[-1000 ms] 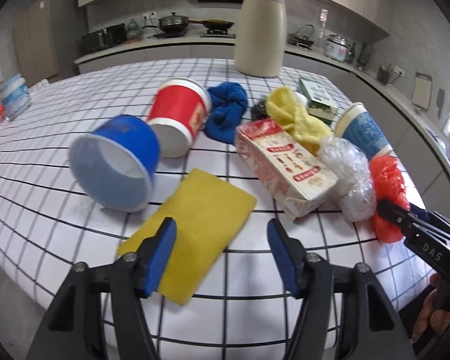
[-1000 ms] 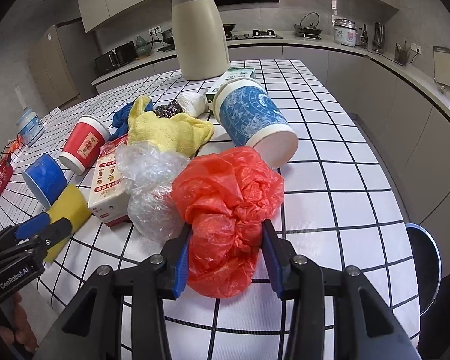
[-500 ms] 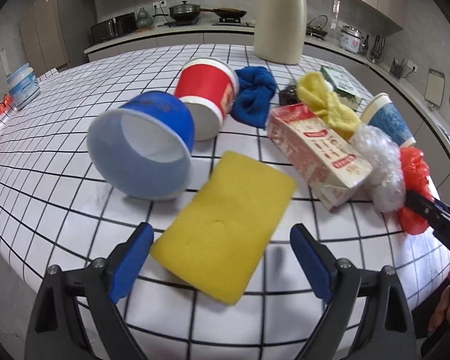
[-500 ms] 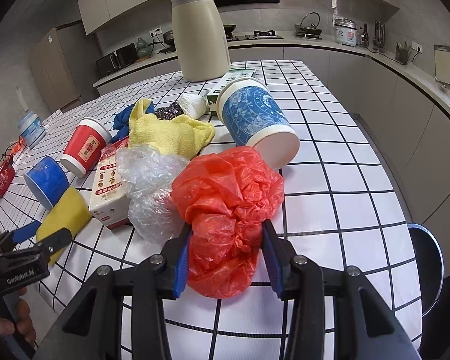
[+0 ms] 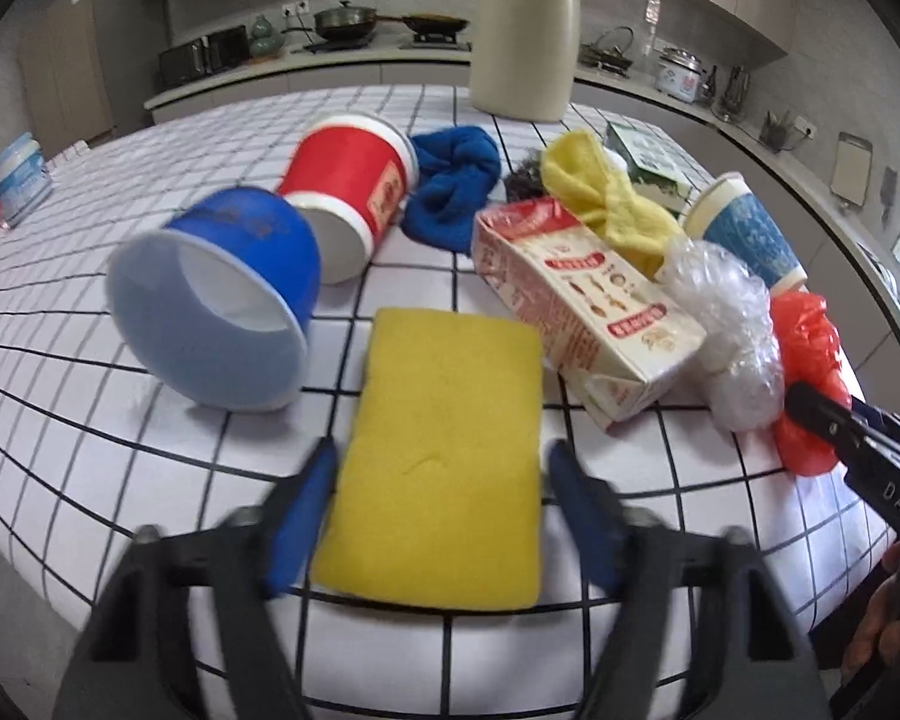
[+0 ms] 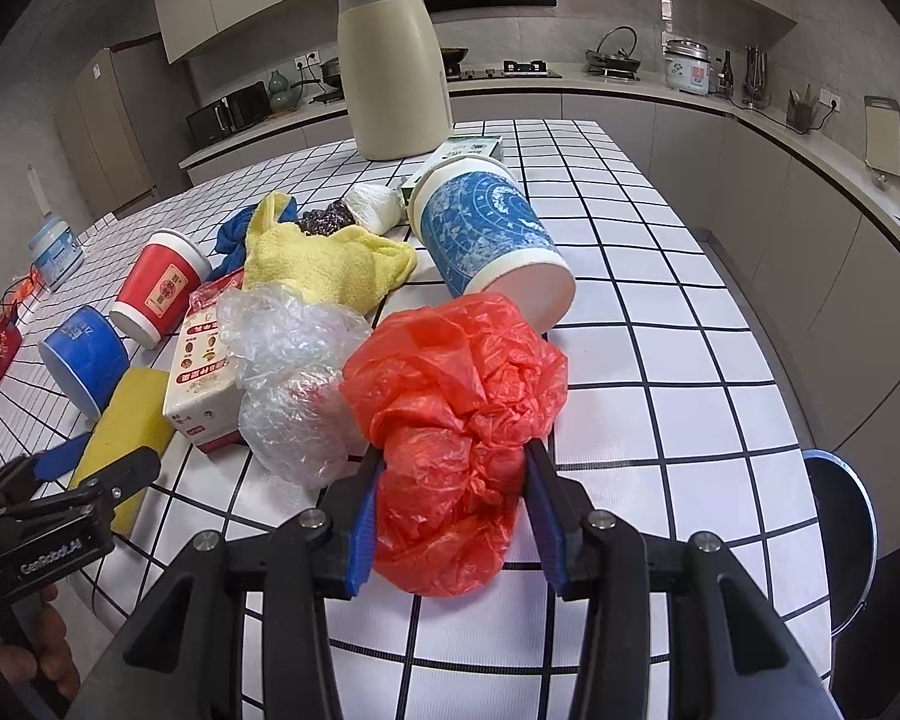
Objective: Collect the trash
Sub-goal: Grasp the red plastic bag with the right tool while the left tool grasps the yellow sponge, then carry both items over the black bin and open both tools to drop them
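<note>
A flat yellow sponge (image 5: 444, 456) lies on the checked table near its front edge. My left gripper (image 5: 441, 516) is open, its blue pads on either side of the sponge's near end, whether touching I cannot tell. My right gripper (image 6: 453, 516) has its pads pressed on a crumpled red plastic bag (image 6: 456, 414) resting on the table. Beside the bag lie a clear plastic wrap (image 6: 294, 372), a red-and-white carton (image 5: 588, 312), a tipped blue bowl (image 5: 216, 306), a red cup (image 5: 348, 192) and a blue-patterned cup (image 6: 492, 246).
A yellow cloth (image 6: 324, 264), a blue cloth (image 5: 450, 192) and a green box (image 5: 648, 162) lie further back. A tall cream jug (image 6: 393, 66) stands at the far side. The table's edge runs just below both grippers. A stool (image 6: 840, 522) stands at the right.
My left gripper has moved forward and narrowed around the yellow sponge's near end. The right gripper stays on the red bag.
</note>
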{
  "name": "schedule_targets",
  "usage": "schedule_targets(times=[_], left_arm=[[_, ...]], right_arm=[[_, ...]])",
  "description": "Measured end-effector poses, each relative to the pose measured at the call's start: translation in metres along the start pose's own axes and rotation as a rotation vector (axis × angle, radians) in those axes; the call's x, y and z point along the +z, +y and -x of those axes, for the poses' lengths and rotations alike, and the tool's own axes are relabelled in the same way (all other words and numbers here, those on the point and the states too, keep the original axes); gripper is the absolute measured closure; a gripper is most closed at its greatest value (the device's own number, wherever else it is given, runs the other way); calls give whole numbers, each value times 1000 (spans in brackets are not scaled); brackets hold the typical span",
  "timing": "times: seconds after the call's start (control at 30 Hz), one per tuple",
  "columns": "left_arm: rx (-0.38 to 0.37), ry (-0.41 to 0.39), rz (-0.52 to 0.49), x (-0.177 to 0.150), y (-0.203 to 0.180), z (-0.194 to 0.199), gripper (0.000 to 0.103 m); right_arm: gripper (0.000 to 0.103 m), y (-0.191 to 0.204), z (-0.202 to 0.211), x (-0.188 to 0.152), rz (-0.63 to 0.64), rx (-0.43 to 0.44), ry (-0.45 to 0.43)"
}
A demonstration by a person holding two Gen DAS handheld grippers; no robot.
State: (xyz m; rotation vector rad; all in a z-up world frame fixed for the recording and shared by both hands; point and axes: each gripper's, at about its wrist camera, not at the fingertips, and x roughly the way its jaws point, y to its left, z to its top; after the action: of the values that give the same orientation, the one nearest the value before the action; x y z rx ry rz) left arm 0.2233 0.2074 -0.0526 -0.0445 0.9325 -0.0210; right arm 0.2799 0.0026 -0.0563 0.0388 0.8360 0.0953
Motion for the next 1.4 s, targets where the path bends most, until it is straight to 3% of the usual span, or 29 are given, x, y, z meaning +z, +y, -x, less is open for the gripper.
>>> schedule_targets(times=[0.27,0.67,0.9,1.17,1.4], left_arm=[[-30,-49,6,-9,2,14,57],[-165,-140,-6,7,-13,48,59],[-286,-166,-84,26,-56,53,59],[-437,-141,-196,24,-177,50,59],[-542,-51,-226,7,-307,26,59]], right_arm=[[58,2,-2,1,7,0,-10],[62,-10,32,-2,-41,30,-79],[62,-43,72,-3,-100,-36,-138],[62,-159,119,-29,-220,-180,-170],[63,-304,120,-77,-281,-250,-73]])
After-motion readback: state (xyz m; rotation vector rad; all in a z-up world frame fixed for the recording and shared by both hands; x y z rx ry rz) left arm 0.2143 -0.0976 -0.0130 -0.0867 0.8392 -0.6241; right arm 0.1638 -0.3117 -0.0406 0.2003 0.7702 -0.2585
